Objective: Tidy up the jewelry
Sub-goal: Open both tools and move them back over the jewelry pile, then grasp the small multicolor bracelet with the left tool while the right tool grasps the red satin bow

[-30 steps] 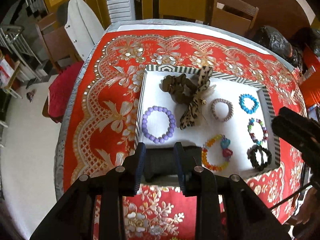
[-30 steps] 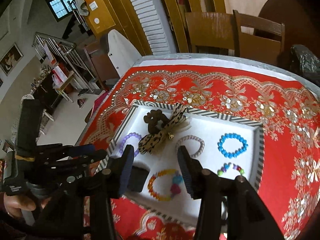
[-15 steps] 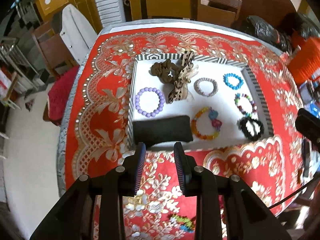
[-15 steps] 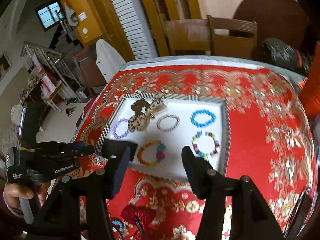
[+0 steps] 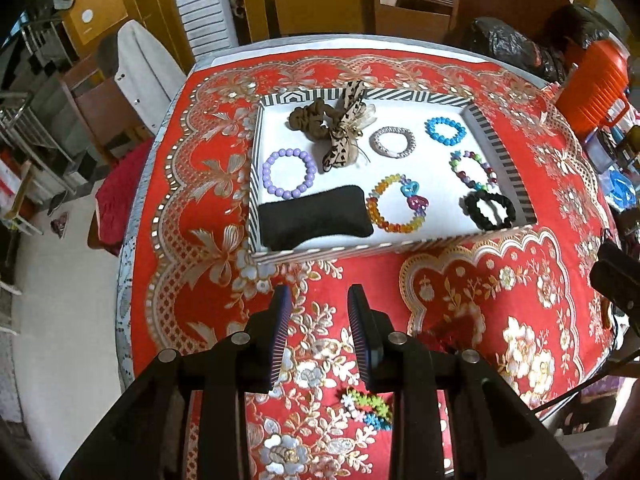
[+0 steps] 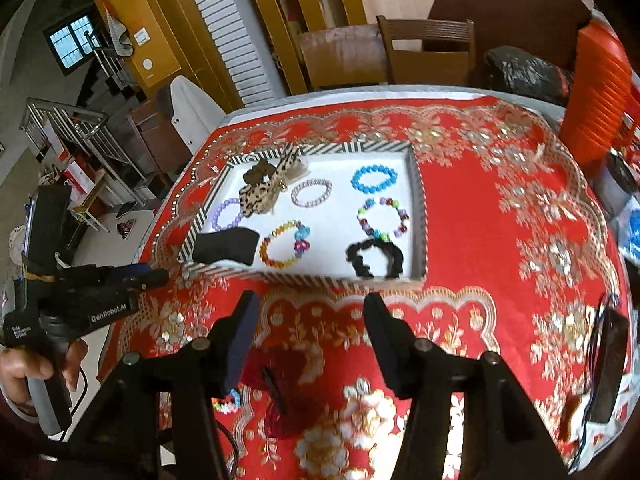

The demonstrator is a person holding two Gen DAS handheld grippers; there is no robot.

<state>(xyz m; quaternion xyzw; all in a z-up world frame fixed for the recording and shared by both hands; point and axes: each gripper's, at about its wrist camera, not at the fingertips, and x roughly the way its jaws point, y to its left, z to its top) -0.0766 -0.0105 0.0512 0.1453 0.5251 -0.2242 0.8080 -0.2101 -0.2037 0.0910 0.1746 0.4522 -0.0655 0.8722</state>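
Observation:
A striped-rim white tray (image 5: 496, 148) (image 6: 418, 200) holds a black cushion (image 5: 316, 216), purple bracelet (image 5: 289, 174), leopard bow (image 5: 344, 132), brown scrunchie (image 5: 310, 118), silver bracelet (image 5: 392, 142), blue bracelet (image 5: 445, 131), multicolour bracelets (image 5: 400, 204) (image 5: 474, 170) and a black scrunchie (image 5: 489, 209). My left gripper (image 5: 318, 300) is open and empty, above the cloth in front of the tray. My right gripper (image 6: 310, 308) is open and empty, also in front of the tray. A small colourful bracelet (image 5: 368, 404) lies on the cloth under the left gripper. A red heart-shaped item (image 6: 288, 384) lies below the right gripper.
The table carries a red floral cloth (image 5: 500, 280). An orange basket (image 5: 592, 84) and clutter stand at the right edge. Wooden chairs (image 5: 412, 4) stand behind the table. A black phone-like object (image 6: 608, 364) lies at the right.
Both grippers have pulled back toward the table's near edge, away from the tray. The black cushion stays in the tray's front left corner. The right jaws have spread wider.

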